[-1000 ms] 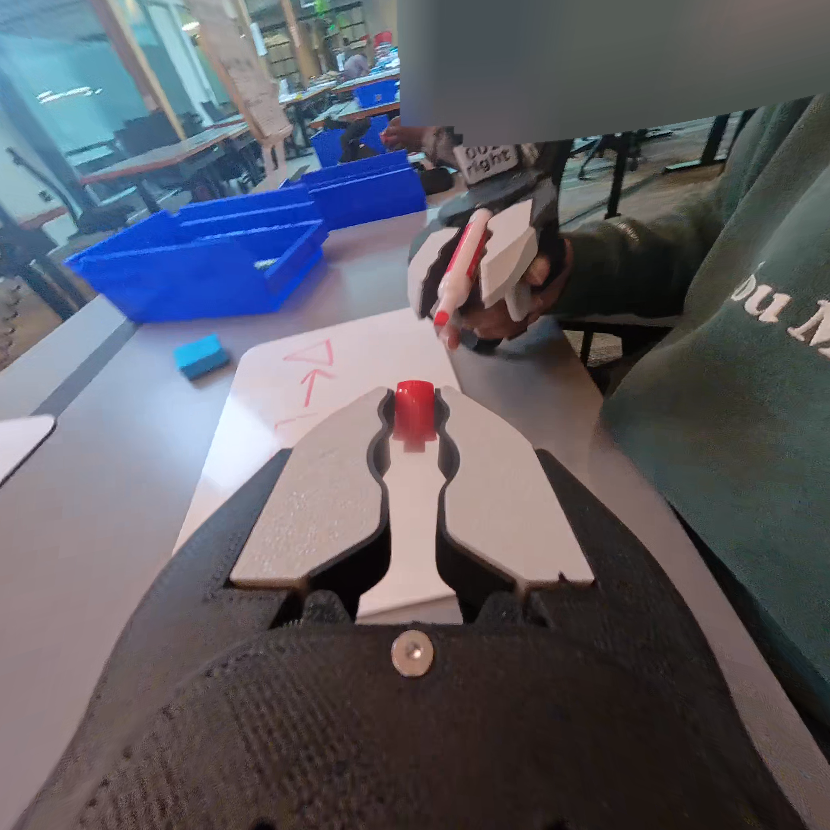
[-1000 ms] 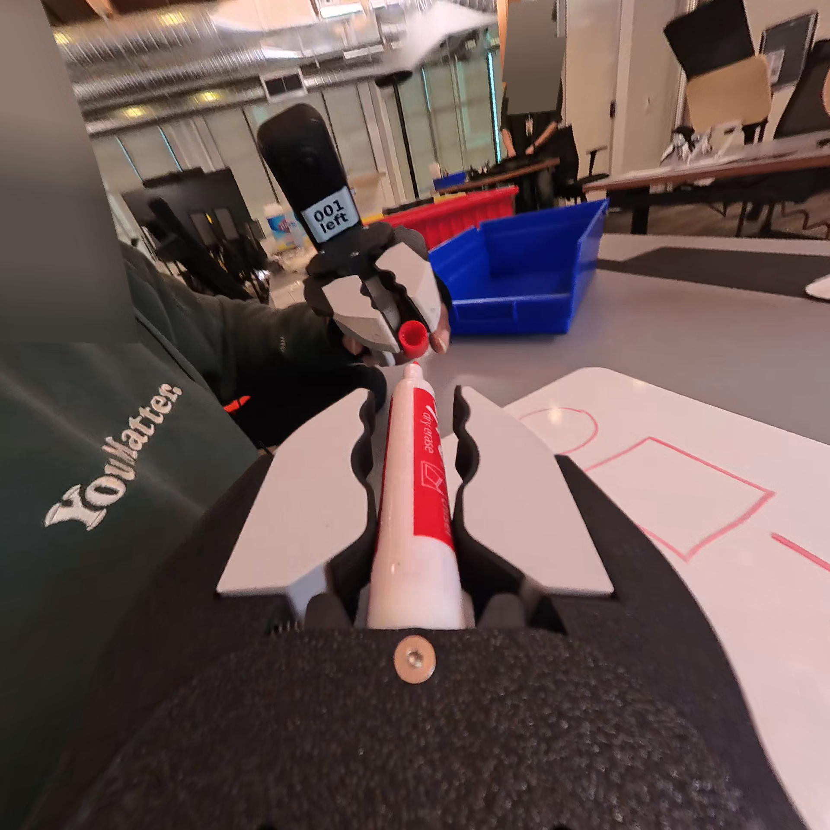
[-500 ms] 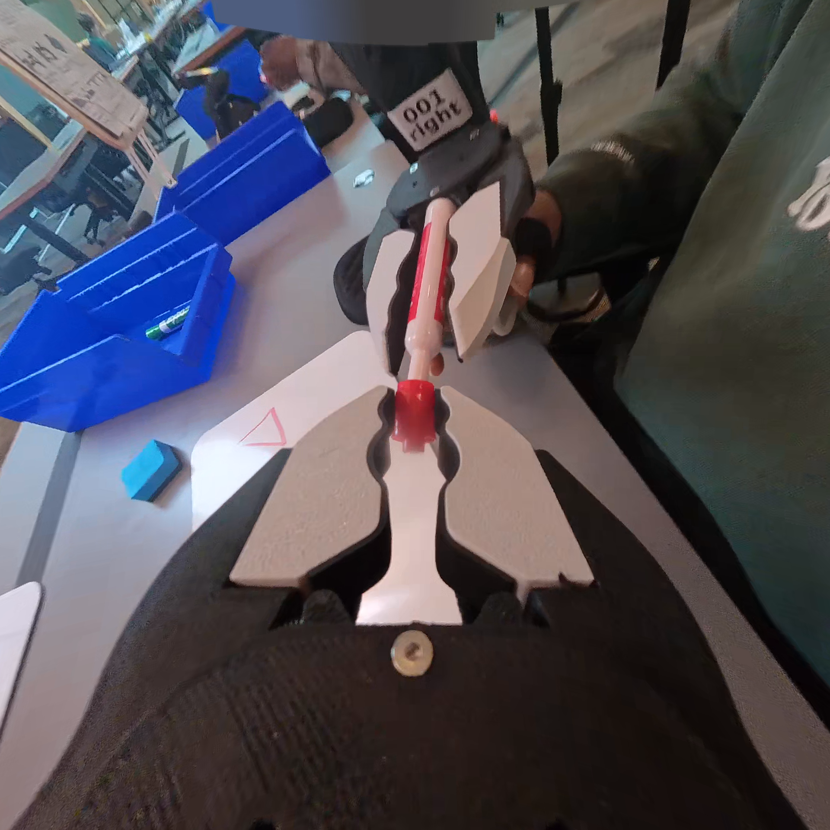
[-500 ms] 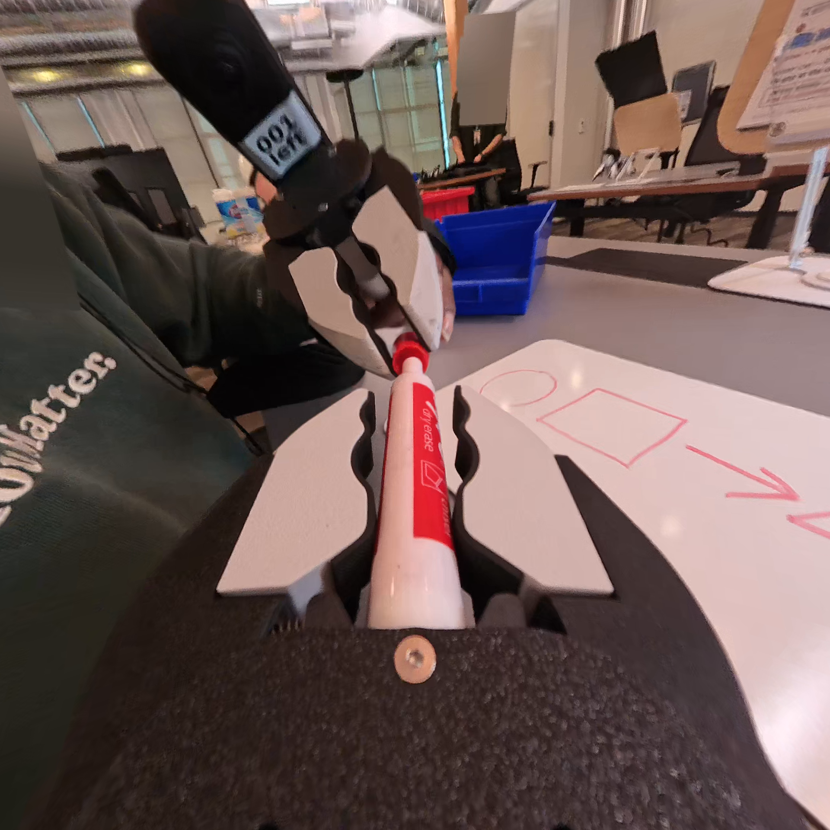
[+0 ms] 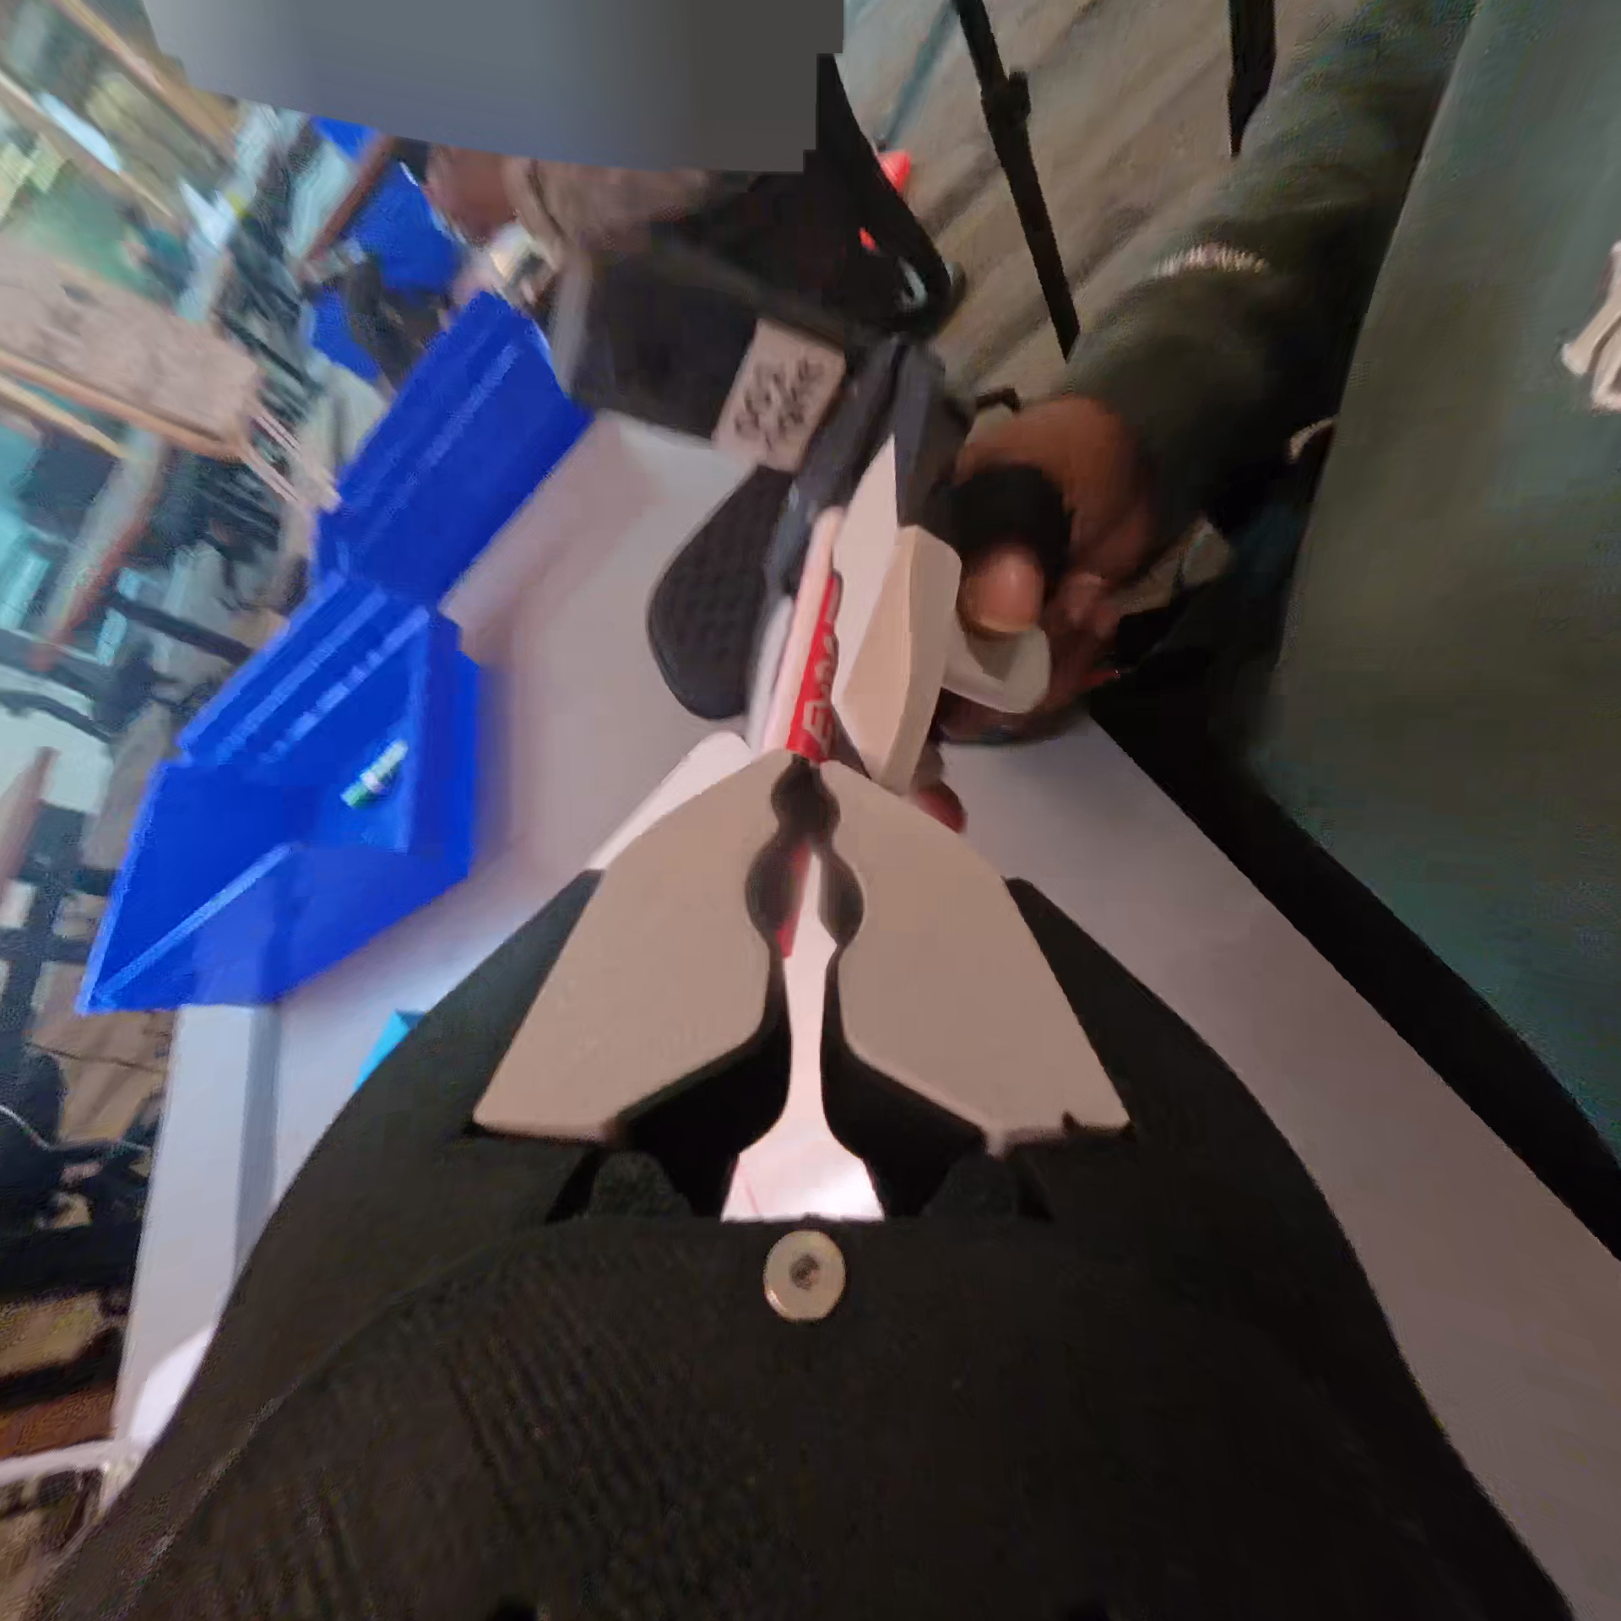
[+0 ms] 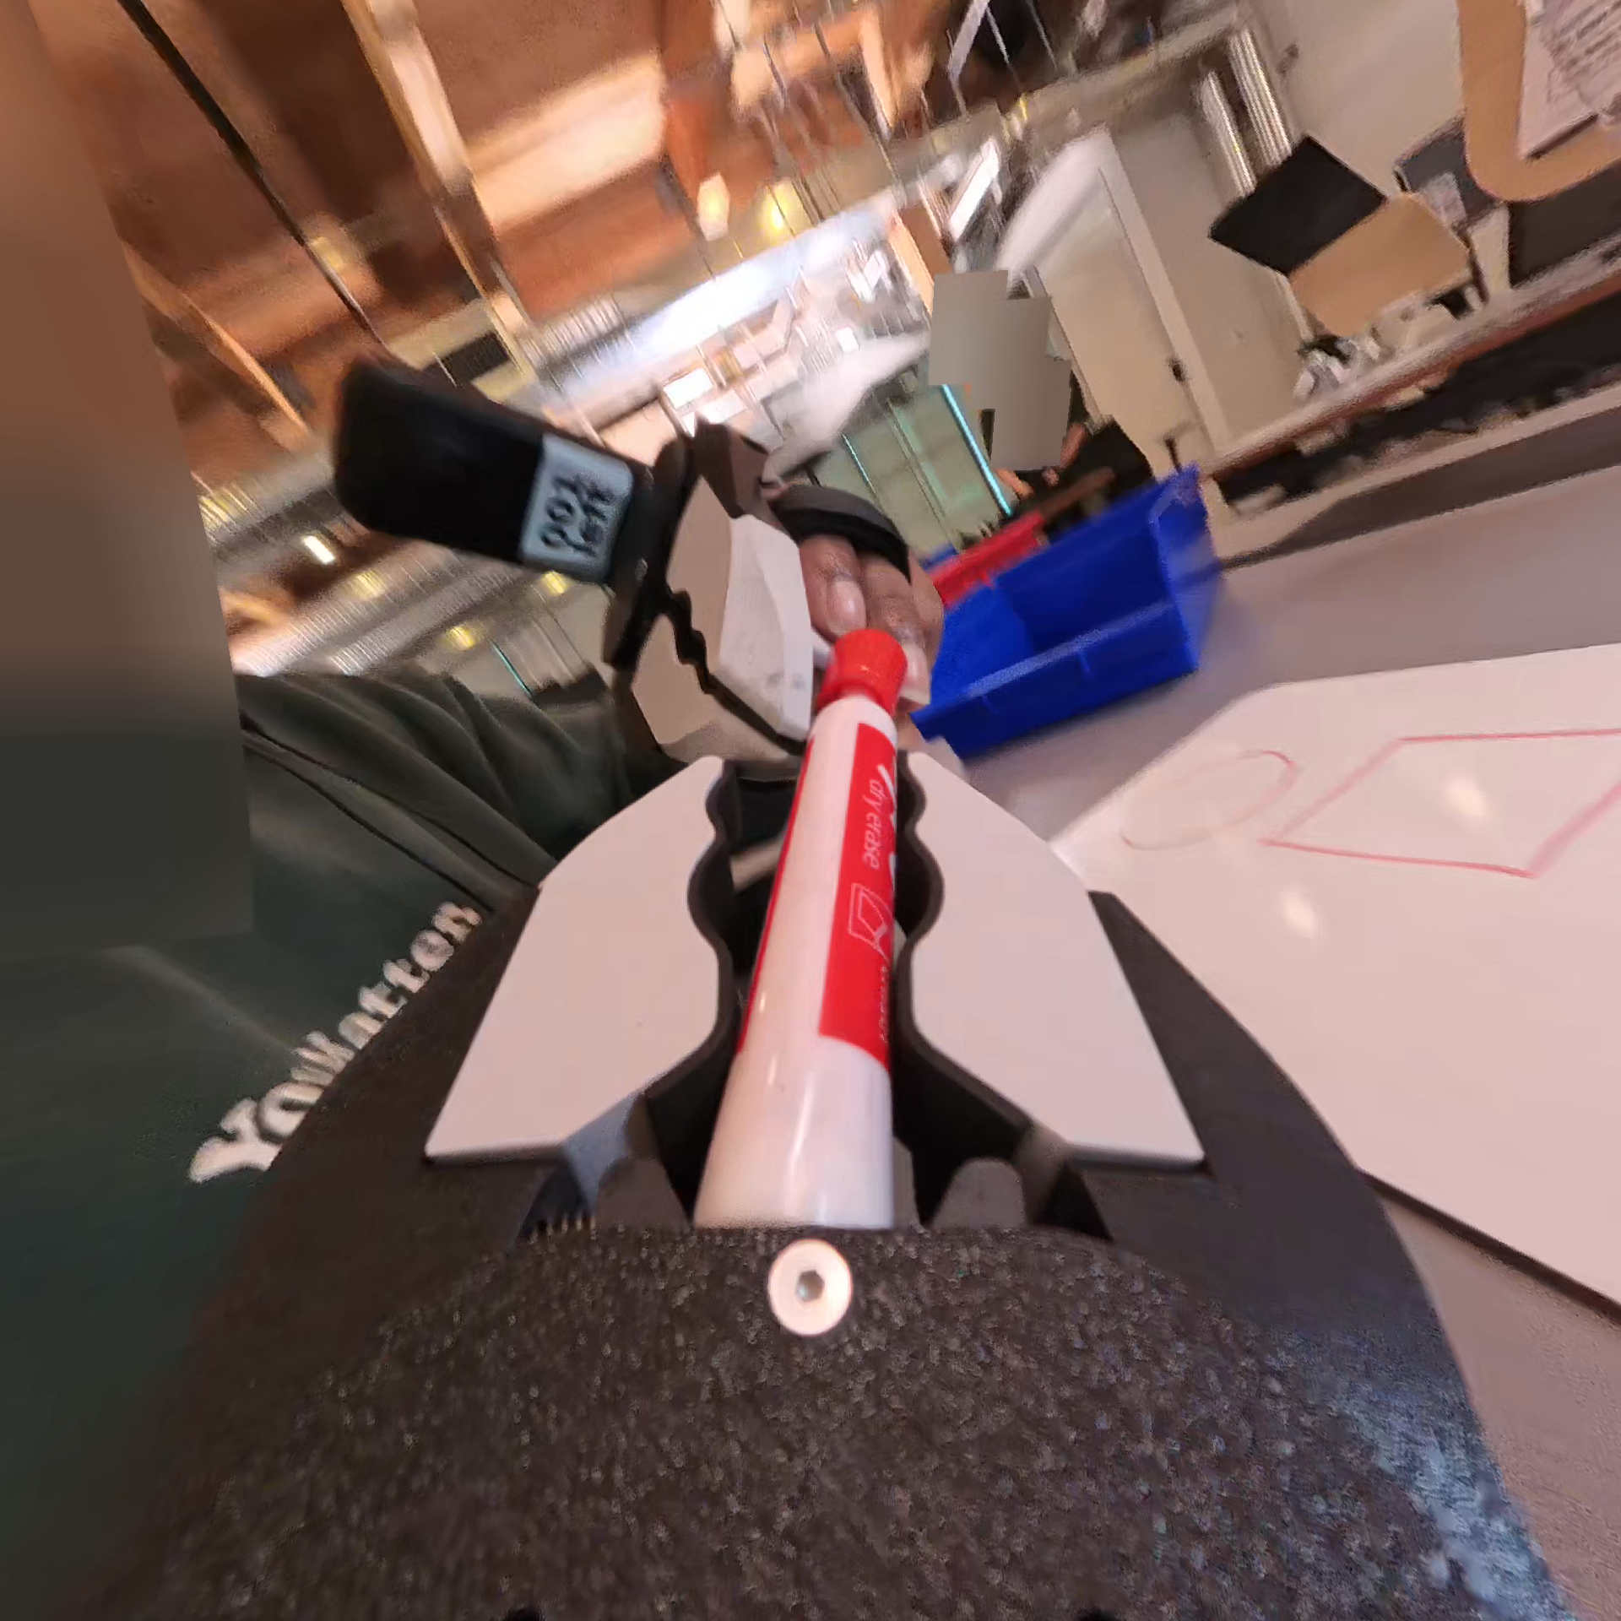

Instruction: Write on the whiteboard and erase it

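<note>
My right gripper [image 6: 816, 772] is shut on a white and red dry-erase marker [image 6: 833, 921], held along its fingers. A red cap [image 6: 864, 662] sits on the marker's tip. My left gripper [image 6: 772, 732] is just left of the cap with its jaws together and nothing between them. In the left wrist view, my left gripper [image 5: 805, 776] points at the right gripper [image 5: 824, 746] and the marker [image 5: 820, 649], very close. The whiteboard [image 6: 1360, 965] lies on the grey table and bears a red circle [image 6: 1206, 803] and a red diamond [image 6: 1456, 798].
Blue bins [image 5: 289, 842] stand on the table to the left, one with a green marker [image 5: 377, 772] inside. A blue eraser [image 5: 395, 1031] shows partly beside my left gripper. A blue bin [image 6: 1079, 640] stands behind the whiteboard. A person in a green sweatshirt [image 5: 1447, 614] sits close. Only a small space, under 4 cm, lies between the two pairs of fingers.
The red cap has gone from my left gripper's jaws onto the marker's tip. My left gripper has let go of it, shut, and moved beside the cap. Both views have tilted.
</note>
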Demonstrator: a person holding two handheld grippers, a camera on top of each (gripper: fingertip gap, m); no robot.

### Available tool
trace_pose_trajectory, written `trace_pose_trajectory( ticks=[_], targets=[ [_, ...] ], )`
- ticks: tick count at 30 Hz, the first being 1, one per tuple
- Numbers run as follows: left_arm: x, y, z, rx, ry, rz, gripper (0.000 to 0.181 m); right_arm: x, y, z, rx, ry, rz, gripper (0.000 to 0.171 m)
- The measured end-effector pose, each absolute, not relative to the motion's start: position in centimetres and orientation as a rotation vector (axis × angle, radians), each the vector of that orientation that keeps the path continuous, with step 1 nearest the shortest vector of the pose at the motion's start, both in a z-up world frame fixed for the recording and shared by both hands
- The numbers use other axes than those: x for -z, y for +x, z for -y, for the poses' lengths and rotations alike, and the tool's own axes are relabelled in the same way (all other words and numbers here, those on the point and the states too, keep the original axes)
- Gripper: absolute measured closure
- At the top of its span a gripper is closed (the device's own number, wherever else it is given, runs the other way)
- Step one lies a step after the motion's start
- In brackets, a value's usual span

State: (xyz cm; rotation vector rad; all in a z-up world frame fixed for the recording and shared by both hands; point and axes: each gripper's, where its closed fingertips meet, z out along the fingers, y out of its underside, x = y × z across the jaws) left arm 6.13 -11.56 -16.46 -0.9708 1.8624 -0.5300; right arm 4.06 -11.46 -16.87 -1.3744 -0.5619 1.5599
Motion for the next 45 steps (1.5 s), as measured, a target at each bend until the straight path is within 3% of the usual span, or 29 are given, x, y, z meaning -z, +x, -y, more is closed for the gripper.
trace_pose_trajectory(
  ticks=[10,19,22,34,45],
  targets=[
    [13.2,7.4,11.6,0.672,-0.95,-1.766,0.181,14.6,6.3,10.7,-1.693,-1.212,0.445,0.138],
    [13.7,6.2,9.9,0.808,-1.164,-1.734,0.143,15.2,6.7,11.0,-1.714,-1.222,0.474,0.138],
    [15.5,6.6,10.5,0.761,-1.158,-1.827,0.161,15.3,6.1,11.5,-1.726,-1.225,0.511,0.138],
    [18.0,6.0,11.2,0.549,-1.105,-2.042,0.163,17.1,5.7,12.1,-1.68,-1.359,0.614,0.14],
    [18.3,7.3,10.2,0.503,-1.066,-1.949,0.163,17.4,6.7,11.1,-1.588,-1.386,0.514,0.14]
  ],
)
